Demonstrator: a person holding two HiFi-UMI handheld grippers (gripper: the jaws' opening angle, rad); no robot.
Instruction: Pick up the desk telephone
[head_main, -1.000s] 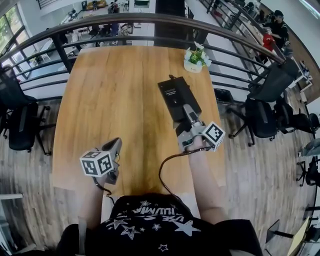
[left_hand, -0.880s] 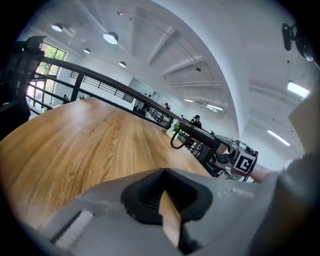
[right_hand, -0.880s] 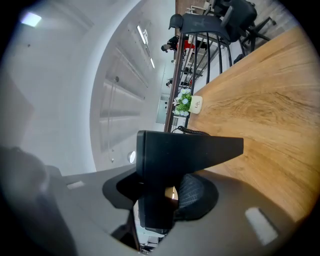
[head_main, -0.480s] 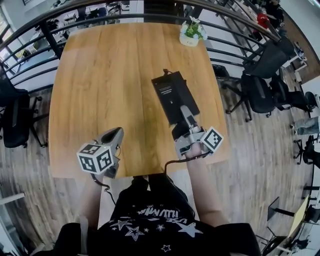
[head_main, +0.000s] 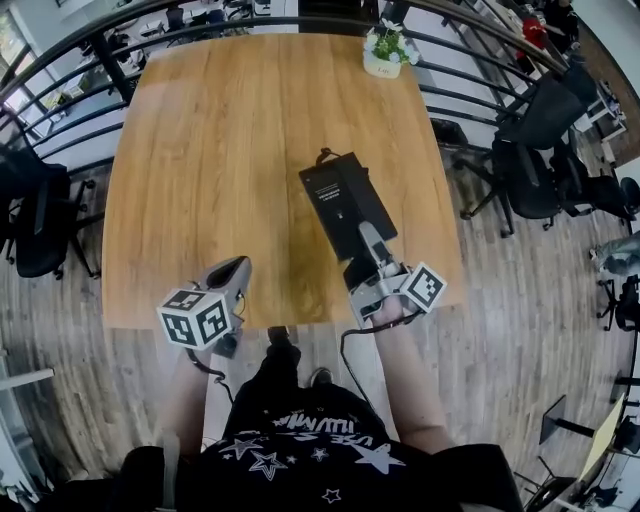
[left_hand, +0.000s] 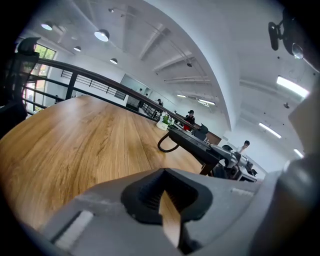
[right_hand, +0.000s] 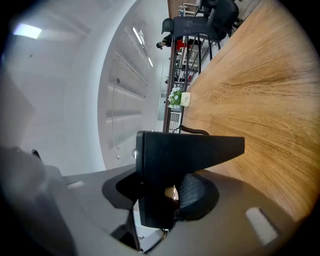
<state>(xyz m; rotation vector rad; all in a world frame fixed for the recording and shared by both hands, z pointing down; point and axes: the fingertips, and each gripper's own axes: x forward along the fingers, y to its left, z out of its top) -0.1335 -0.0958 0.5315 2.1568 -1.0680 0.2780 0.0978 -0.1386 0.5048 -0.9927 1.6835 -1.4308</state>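
Observation:
The black desk telephone (head_main: 340, 200) is a flat slab held over the right half of the wooden table (head_main: 200, 150). My right gripper (head_main: 368, 245) is shut on its near end, the jaws gripping it from both sides. In the right gripper view the telephone (right_hand: 190, 150) stands out past the jaws, and its black cord (right_hand: 192, 130) curls at the far end. In the left gripper view the telephone (left_hand: 192, 144) hangs a little above the tabletop. My left gripper (head_main: 233, 272) is shut and empty at the table's near edge, to the left.
A small potted plant (head_main: 383, 48) stands at the table's far right edge. A dark railing (head_main: 90, 60) runs behind the table. Black office chairs stand to the right (head_main: 530, 170) and to the left (head_main: 35, 230). Wood floor lies below me.
The telephone, in my right gripper, has come back toward the table's near edge. My left gripper has drawn back to that edge too. The table now sits farther from my body.

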